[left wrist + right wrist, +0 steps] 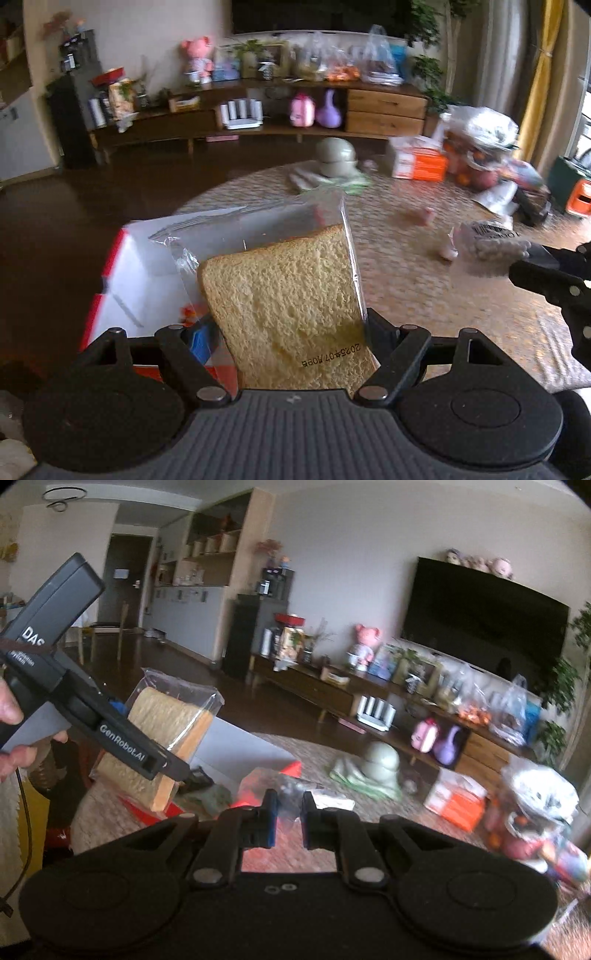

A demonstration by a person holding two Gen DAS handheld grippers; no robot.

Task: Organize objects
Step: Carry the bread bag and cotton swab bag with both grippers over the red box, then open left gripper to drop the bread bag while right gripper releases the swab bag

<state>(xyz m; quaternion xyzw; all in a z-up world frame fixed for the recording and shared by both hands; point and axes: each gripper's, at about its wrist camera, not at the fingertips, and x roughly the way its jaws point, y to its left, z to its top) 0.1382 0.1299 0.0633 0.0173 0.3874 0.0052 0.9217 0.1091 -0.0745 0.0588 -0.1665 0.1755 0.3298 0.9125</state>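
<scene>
Left wrist view, and the bagged bread (291,295) fills it: thick slices in a clear plastic bag, clamped between my left gripper (295,332) jaws and held up in the air, tilted, above the red-and-white box (140,280) at the near edge of the table (424,302). Over on the right wrist view I get the side angle, and the jaws pinch the loaf low down while the loose top of the bag stands free. My right gripper (288,812) has its jaws narrowed onto a small clear packet (487,251), and from the left camera that packet hangs out to the right, with a barcode label and pale round pieces inside.

Both loads are airborne, so I reckon the step in hand is carrying each one to its place. Bread is soft, so I'd keep the squeeze light and lower it flat rather than drop it on a corner. That slack plastic could slip, so I'd move steadily. Where the packet belongs I can't tell yet.

Quick count: one bag of bread, one small packet, one red-and-white box. Farther out on the table, one grey-green domed thing (338,157) on a green cloth, one orange-and-white carton (419,160), one bulging bag of fruit (480,147), and two small pink bits (424,216) lying loose. Beyond that runs the long wooden cabinet (384,107).
</scene>
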